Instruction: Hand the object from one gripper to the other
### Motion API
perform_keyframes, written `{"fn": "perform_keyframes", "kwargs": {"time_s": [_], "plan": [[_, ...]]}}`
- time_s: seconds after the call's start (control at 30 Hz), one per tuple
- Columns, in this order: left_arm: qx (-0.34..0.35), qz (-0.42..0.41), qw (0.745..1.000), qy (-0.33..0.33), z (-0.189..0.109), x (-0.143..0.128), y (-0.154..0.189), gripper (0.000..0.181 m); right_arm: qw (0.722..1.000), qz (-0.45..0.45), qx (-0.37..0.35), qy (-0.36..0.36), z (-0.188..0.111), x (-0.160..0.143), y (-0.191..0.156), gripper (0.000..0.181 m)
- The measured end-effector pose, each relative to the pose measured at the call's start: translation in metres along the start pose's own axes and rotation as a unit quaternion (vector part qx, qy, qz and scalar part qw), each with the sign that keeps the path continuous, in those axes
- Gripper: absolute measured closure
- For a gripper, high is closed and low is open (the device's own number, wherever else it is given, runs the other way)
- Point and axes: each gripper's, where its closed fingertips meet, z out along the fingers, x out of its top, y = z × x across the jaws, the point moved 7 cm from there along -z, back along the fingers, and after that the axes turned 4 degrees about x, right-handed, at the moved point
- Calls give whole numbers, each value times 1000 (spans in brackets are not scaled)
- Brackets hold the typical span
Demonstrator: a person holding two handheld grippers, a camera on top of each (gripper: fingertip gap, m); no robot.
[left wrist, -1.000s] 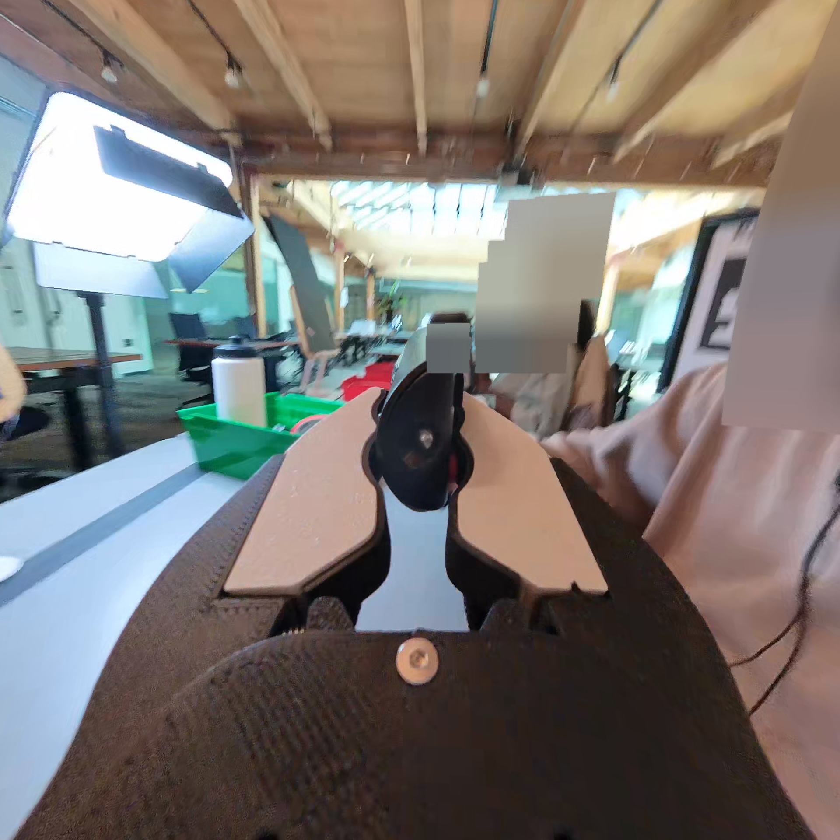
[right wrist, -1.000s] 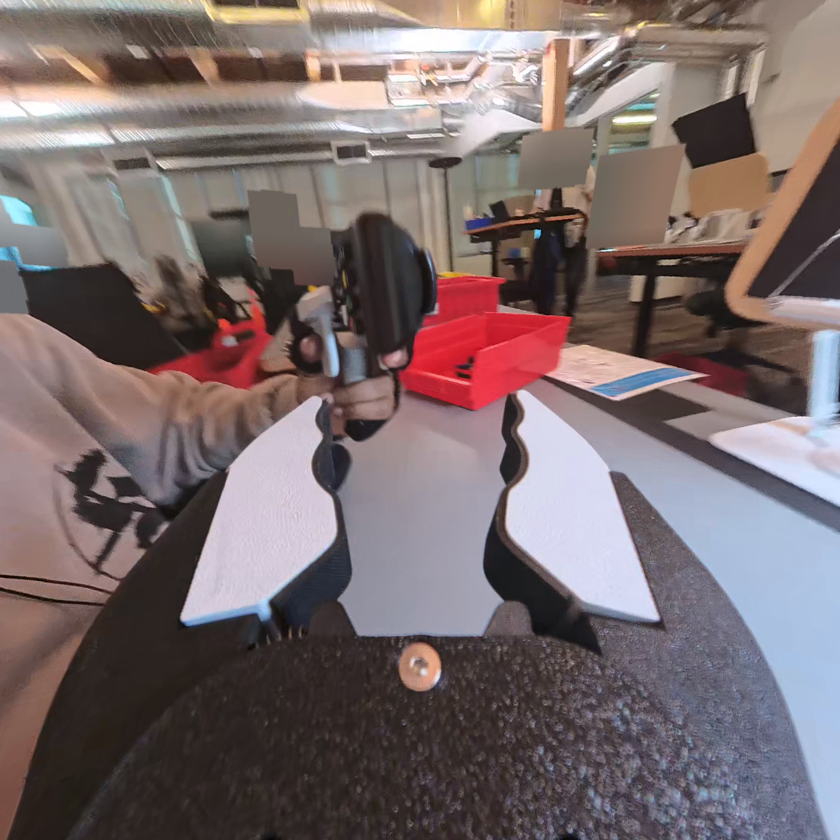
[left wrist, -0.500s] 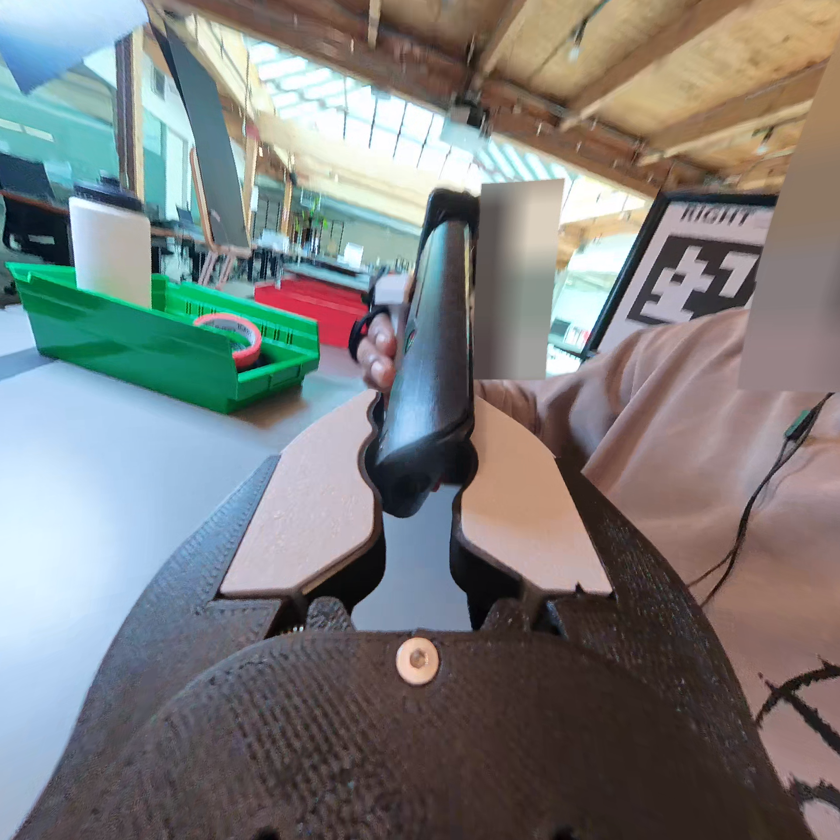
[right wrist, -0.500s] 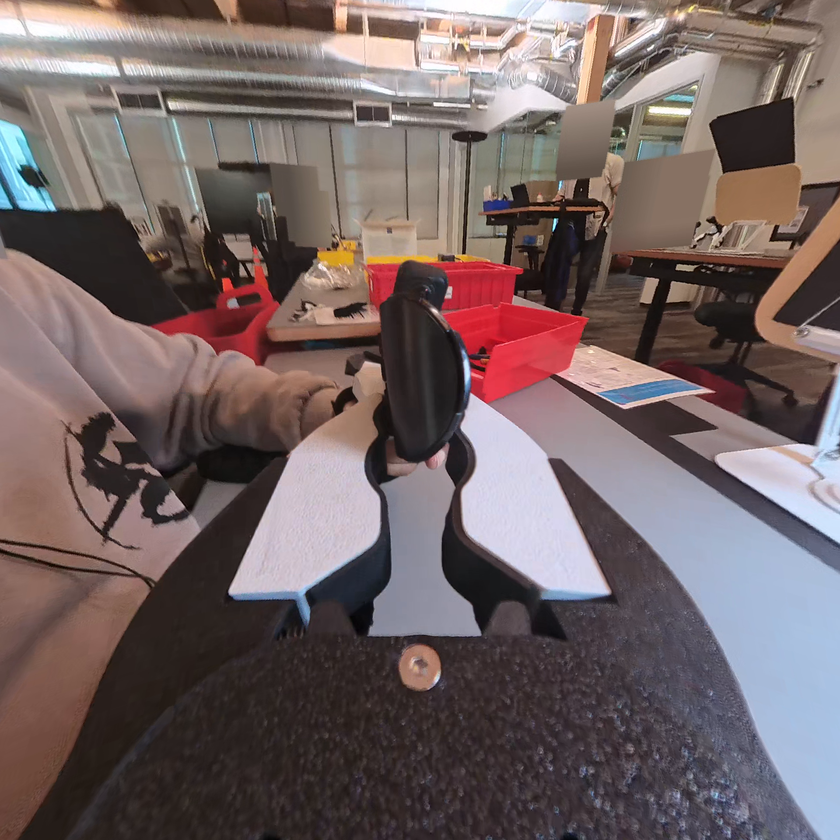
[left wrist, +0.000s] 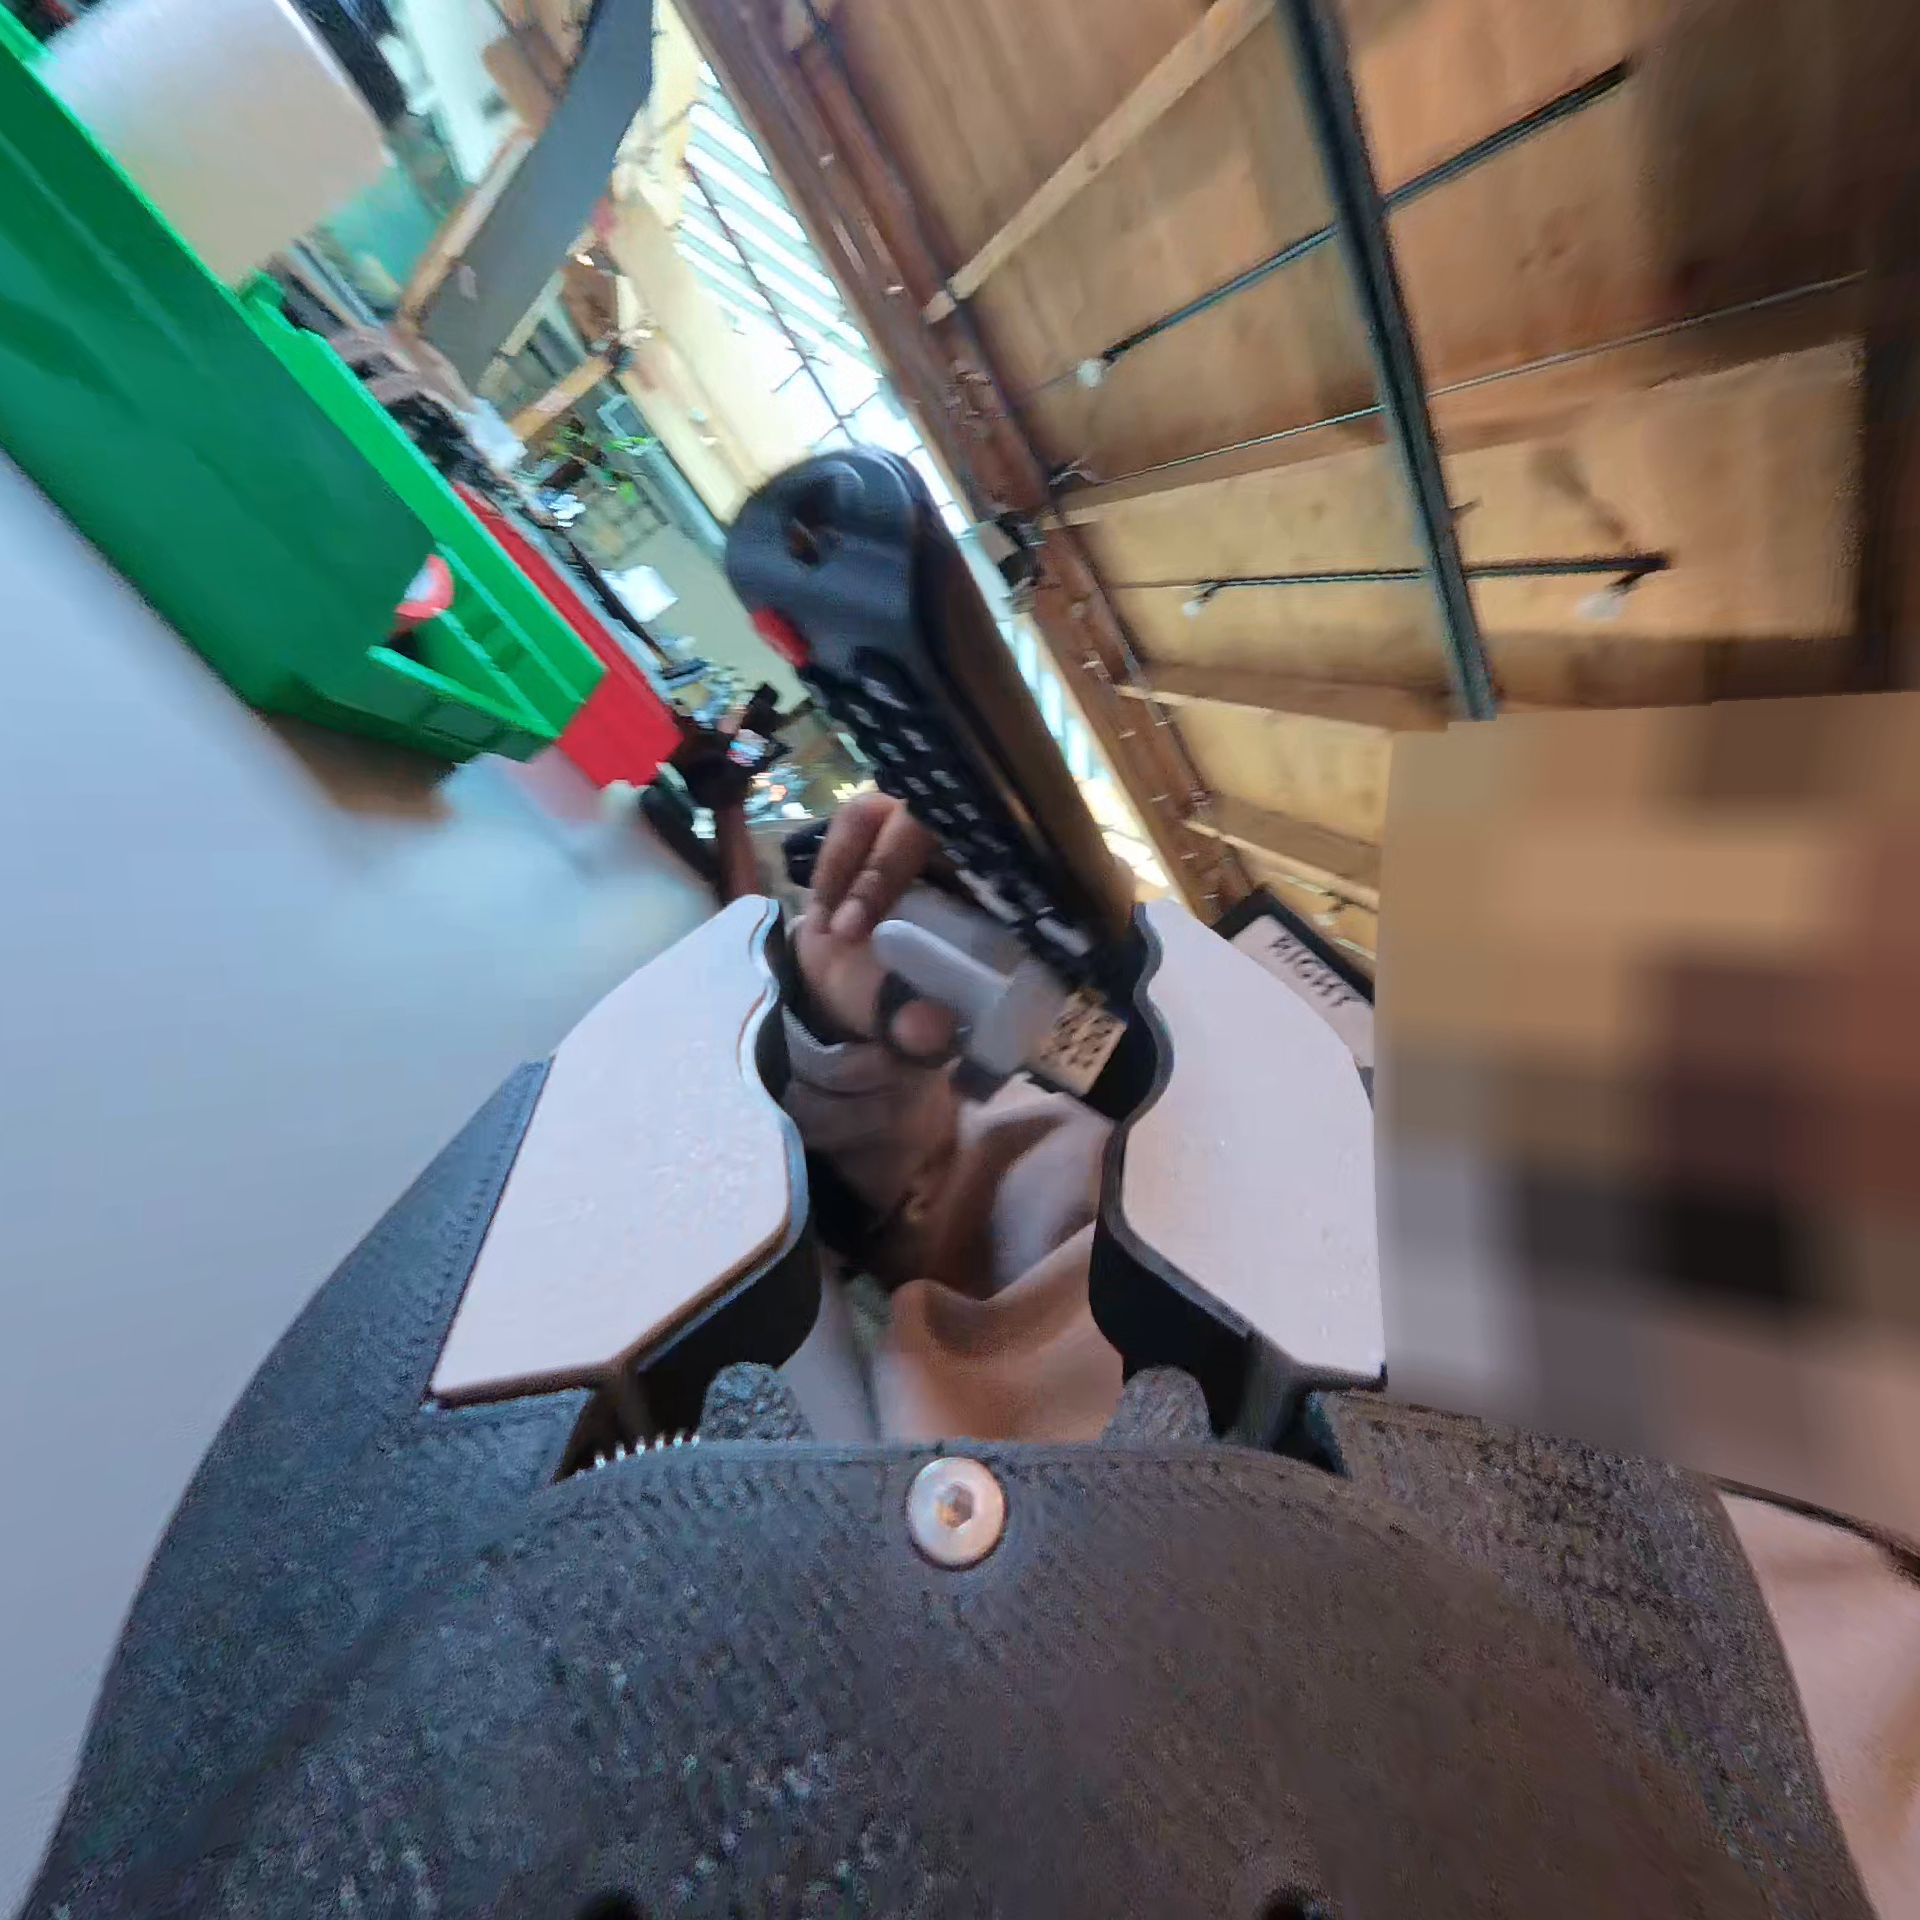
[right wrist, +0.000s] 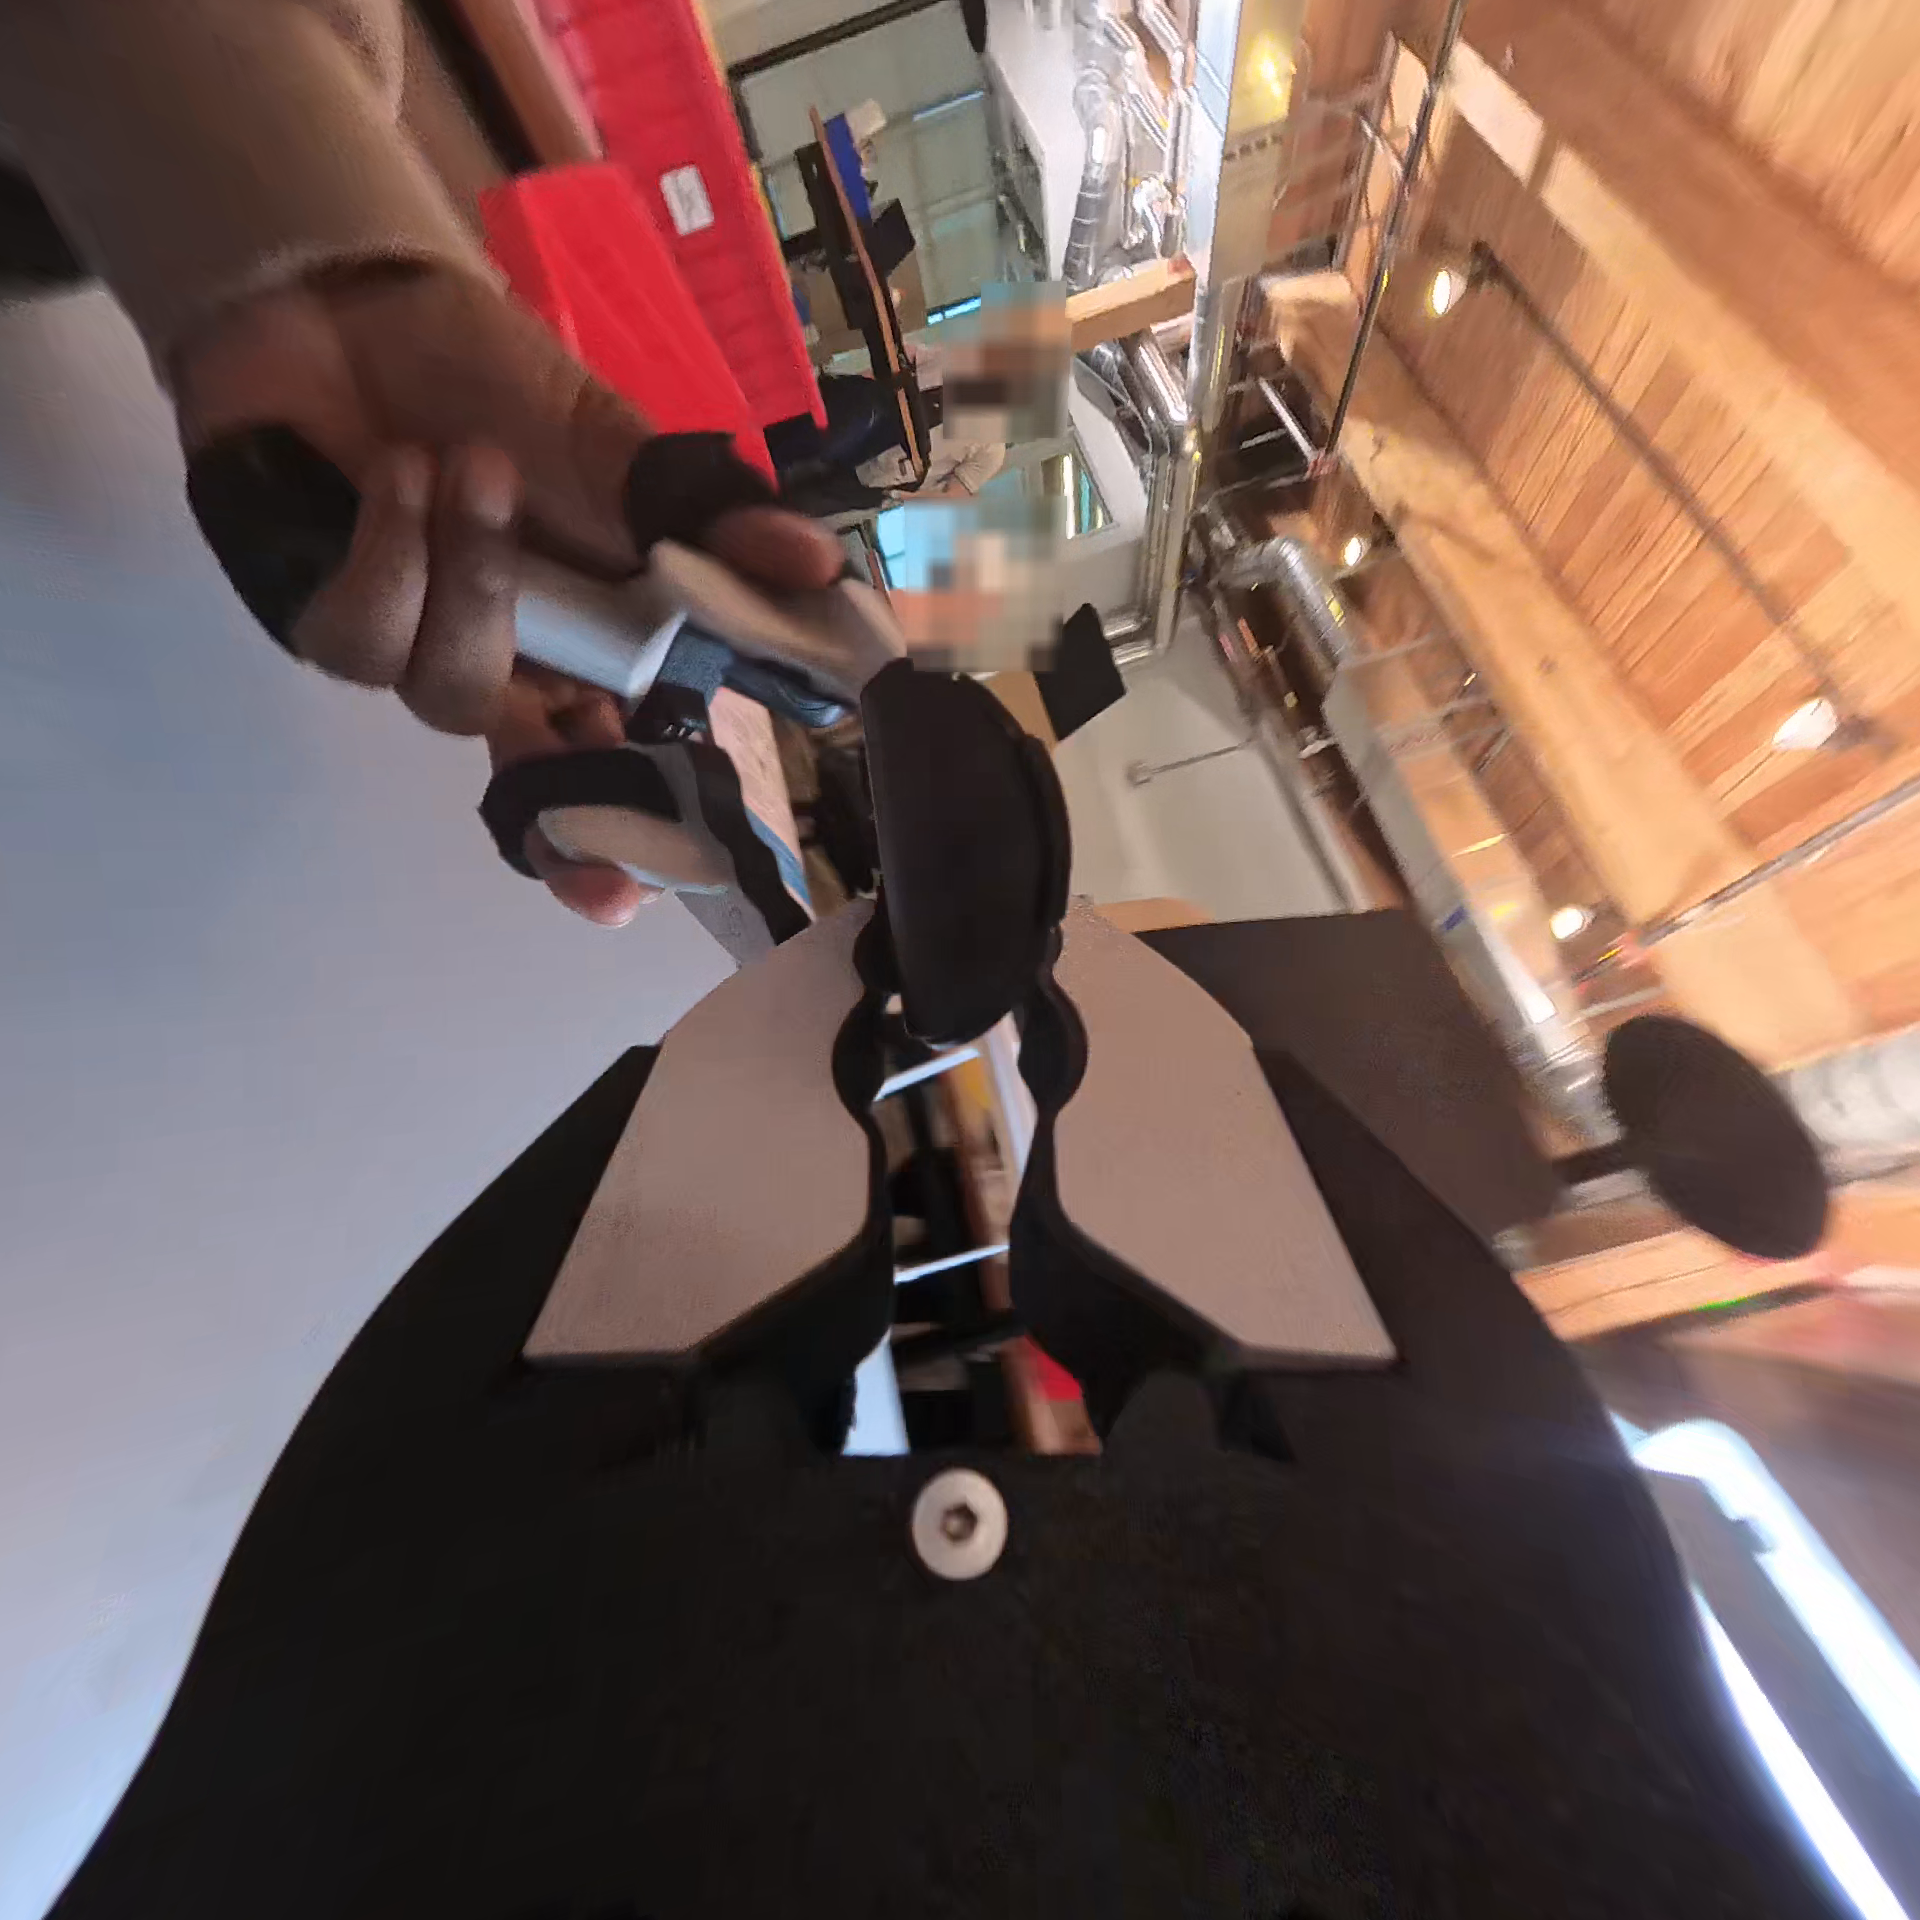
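Two claws show in tilted, motion-blurred views. In the right wrist view, the right claw (right wrist: 961, 971) pinches the lower end of a black remote control (right wrist: 961, 857), its fingertips pressed against both sides; only the smooth rounded back of the remote faces this camera. Up and to the left, a hand (right wrist: 416, 499) grips the handle of the other tool, smeared by blur so its parts are hard to separate.

In the left wrist view, the left claw (left wrist: 956, 935) is spread wide with nothing between its fingers. The remote (left wrist: 914, 707) stands beyond it, slanting up and left, its button face and a red button near the top visible; its lower end is hidden behind the right-hand finger, so whether it touches that finger cannot be told. A hand (left wrist: 862, 935) and a beige sleeve (left wrist: 987, 1195) show through the gap.

Toward the far left of the grey table (left wrist: 208, 1039) sits a green bin (left wrist: 208, 468), cut off by the frame, with a red bin (left wrist: 613, 717) behind it. A wooden ceiling (left wrist: 1351, 312) fills the upper right.
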Motion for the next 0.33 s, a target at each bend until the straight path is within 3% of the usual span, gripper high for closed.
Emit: {"fn": "perform_keyframes", "kwargs": {"time_s": [0.07, 0.17, 0.33], "plan": [[-21, -12, 1000, -8, 12, -7, 6, 133, 997, -80, 3, -9, 7, 2, -14, 159], [29, -20, 999, -18, 16, -13, -2, 145, 992, -127, 20, -7, 18, 3, -33, 159], [65, -18, 998, 4, -1, -3, -12, 155, 993, -4, 112, -22, 29, -8, -47, 138]]}}
